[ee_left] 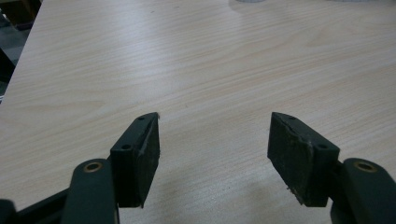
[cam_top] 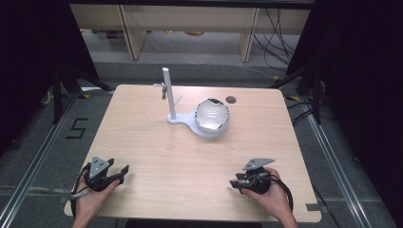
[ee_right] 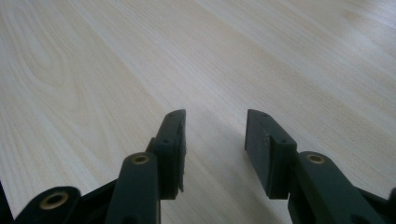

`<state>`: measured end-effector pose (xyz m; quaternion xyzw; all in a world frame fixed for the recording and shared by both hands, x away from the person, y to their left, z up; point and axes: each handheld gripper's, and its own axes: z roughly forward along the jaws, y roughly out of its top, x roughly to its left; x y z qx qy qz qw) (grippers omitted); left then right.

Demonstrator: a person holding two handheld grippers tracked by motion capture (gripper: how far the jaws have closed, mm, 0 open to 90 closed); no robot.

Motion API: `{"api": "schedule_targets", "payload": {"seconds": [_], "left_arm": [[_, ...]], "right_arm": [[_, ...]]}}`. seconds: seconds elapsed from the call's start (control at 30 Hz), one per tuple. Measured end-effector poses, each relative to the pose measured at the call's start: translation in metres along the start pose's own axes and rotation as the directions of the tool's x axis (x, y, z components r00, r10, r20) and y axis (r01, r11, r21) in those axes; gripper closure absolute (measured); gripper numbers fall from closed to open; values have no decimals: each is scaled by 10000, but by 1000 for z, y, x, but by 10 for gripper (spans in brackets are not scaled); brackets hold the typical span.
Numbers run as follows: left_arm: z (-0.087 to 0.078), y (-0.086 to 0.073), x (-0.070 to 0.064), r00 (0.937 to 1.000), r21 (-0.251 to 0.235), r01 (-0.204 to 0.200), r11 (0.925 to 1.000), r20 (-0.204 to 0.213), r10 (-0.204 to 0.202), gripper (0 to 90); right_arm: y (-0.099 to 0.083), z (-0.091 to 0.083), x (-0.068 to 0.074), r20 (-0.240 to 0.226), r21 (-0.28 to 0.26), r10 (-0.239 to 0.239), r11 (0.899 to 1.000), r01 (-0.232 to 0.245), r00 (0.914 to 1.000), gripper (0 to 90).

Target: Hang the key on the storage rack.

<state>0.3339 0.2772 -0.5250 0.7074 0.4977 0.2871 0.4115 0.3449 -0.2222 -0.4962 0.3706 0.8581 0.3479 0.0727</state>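
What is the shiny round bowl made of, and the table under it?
The bowl looks like polished metal: its curved surface mirrors light and dark patches, though shiny coated plastic is possible. The table looks like pale wood or a wood-look laminate, matte, with long grain lines running across it.

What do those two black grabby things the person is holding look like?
Each is black, with two flat rectangular jaws lined with dark pads. The left gripper and right gripper each carry a grey three-cornered plate on top and trail a black cable. Small brass-coloured rings show in the jaw arms. No sleeves are visible.
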Motion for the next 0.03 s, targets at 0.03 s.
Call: {"api": "schedule_targets", "payload": {"seconds": [0.03], "left_arm": [[0, 0, 0, 10000, 18, -40, 10000, -8, 40, 340]], "right_arm": [[0, 0, 0, -6, -15, -10, 10000, 10, 10000, 587]]}}
